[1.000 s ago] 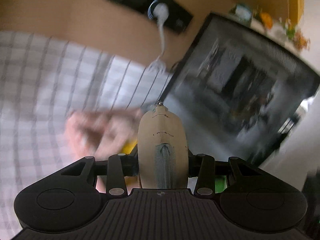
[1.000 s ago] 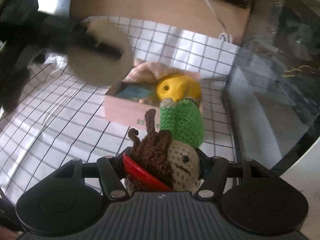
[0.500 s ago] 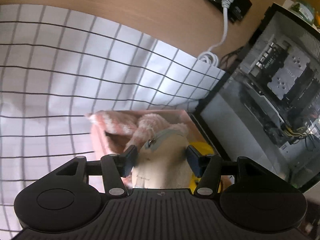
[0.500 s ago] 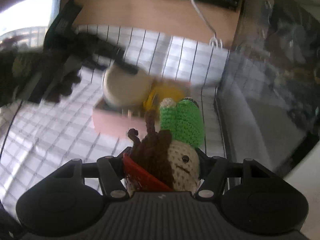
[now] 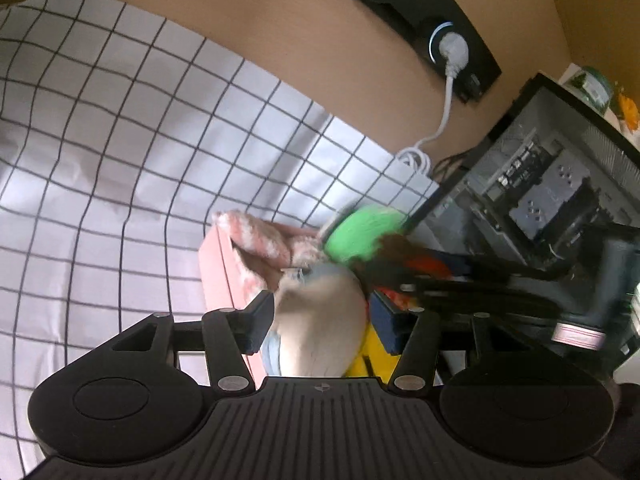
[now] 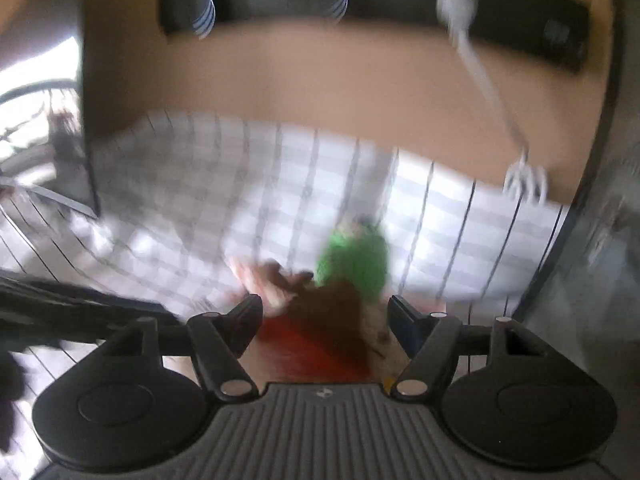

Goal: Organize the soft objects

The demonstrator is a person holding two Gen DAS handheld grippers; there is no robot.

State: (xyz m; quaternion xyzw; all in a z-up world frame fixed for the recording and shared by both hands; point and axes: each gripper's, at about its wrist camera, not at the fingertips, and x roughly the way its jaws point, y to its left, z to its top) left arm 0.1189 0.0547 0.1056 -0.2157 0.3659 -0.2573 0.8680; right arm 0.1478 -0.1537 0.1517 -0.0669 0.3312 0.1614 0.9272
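My left gripper [image 5: 322, 316] hangs over the pink box [image 5: 218, 280]. A beige plush with a blue part [image 5: 320, 340] sits low between its closing jaws, and the pads stand just off its sides. In the box lie a pink fluffy plush [image 5: 256, 236] and a yellow toy [image 5: 370, 356]. My right gripper [image 6: 324, 312] holds a crochet doll [image 6: 352, 264] with a green hat, brown hair and a red piece. Its jaws are opening, but the doll still fills the gap. In the left wrist view the doll [image 5: 360, 236] hovers over the box's far right corner. The right wrist view is blurred.
A black-and-white checked cloth [image 5: 120, 140] covers the wooden desk [image 5: 280, 40]. A computer case with a glass side [image 5: 540, 200] stands close to the right of the box. A black power strip [image 5: 440, 28] with a white plug and cable [image 5: 440, 120] lies at the back.
The left gripper came down over the pink box and its jaws widened around the beige plush. The right gripper swung in with the crochet doll until it hung above the box.
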